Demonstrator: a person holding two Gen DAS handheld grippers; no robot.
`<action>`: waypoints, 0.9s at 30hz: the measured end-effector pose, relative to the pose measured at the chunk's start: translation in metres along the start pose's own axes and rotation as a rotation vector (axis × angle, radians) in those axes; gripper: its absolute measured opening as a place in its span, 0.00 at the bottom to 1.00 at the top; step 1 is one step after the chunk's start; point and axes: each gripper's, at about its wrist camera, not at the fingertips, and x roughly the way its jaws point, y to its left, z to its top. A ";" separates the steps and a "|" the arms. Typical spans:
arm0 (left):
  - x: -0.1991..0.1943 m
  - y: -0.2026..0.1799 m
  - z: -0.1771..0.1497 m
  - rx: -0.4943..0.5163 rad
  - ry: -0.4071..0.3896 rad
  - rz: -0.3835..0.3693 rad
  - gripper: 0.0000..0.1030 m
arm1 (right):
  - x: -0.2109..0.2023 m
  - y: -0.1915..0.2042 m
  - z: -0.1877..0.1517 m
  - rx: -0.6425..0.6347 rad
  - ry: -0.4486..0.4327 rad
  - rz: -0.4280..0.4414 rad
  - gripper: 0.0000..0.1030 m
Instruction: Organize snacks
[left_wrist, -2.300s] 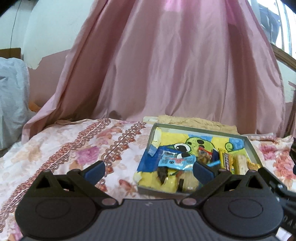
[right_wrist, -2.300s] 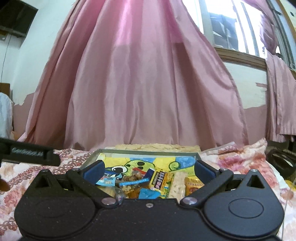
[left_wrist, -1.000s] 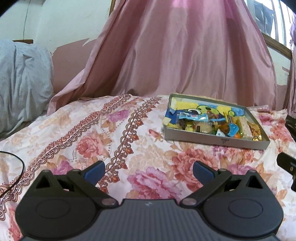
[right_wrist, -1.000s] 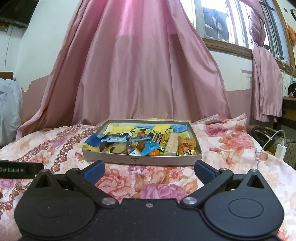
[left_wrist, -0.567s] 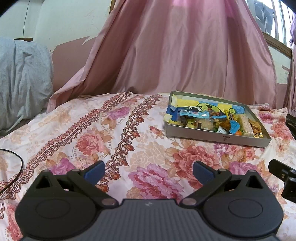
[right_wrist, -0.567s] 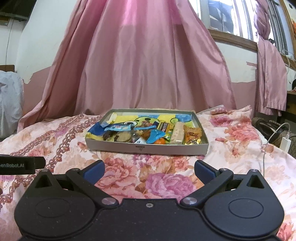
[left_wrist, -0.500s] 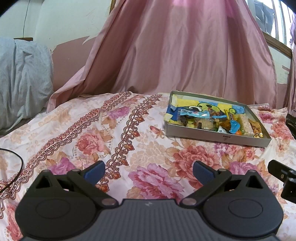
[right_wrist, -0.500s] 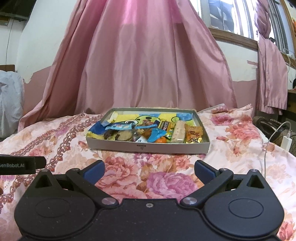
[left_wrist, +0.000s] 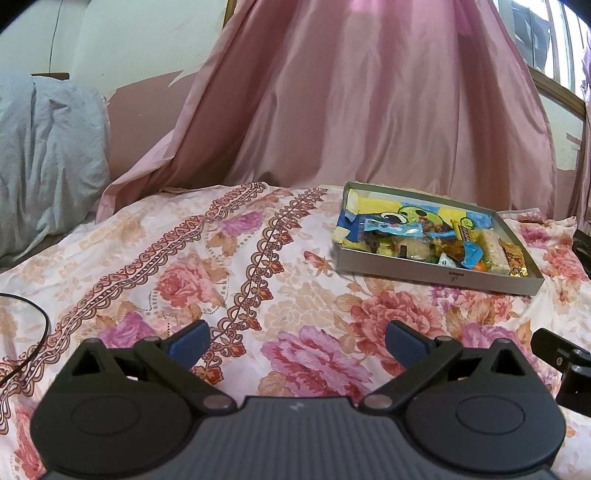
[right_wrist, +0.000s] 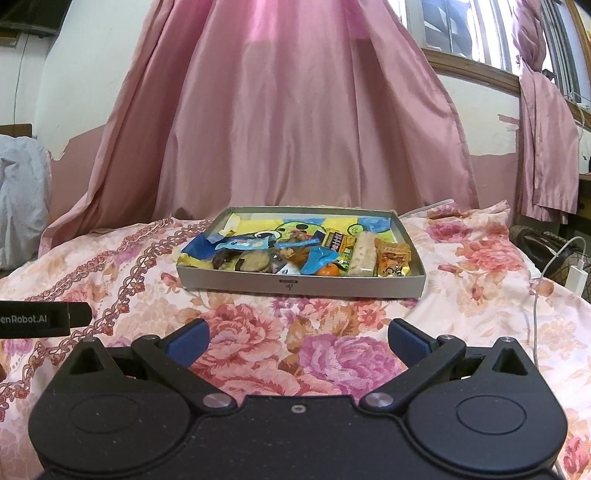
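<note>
shallow grey box (right_wrist: 295, 286) on floral bedspread (right_wrist: 461, 295), packed with colourful wrapped snacks (right_wrist: 317, 258)

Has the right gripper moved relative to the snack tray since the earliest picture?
Yes. The right gripper has pulled back from the snack tray: floral bedsheet now lies between its open fingers, and the tray sits farther ahead.

1. Both tongs, left tongs (left_wrist: 297, 341) and right tongs (right_wrist: 297, 341), have withdrawn from the snack tray (right_wrist: 295, 285); earlier their fingers framed it.
2. The tray now appears smaller: middle right in the left view, centre in the right view.
3. Floral bedspread (left_wrist: 229, 266) now fills the foreground between.
</note>
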 end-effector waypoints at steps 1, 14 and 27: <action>0.000 0.000 0.000 0.001 -0.001 0.000 1.00 | 0.000 0.000 0.000 0.000 0.000 0.000 0.99; 0.000 -0.001 -0.001 0.000 0.004 0.002 1.00 | 0.001 0.002 -0.001 -0.006 0.003 0.002 0.99; 0.000 -0.001 -0.002 -0.002 0.005 0.002 1.00 | 0.001 0.003 -0.001 -0.009 0.006 0.005 0.99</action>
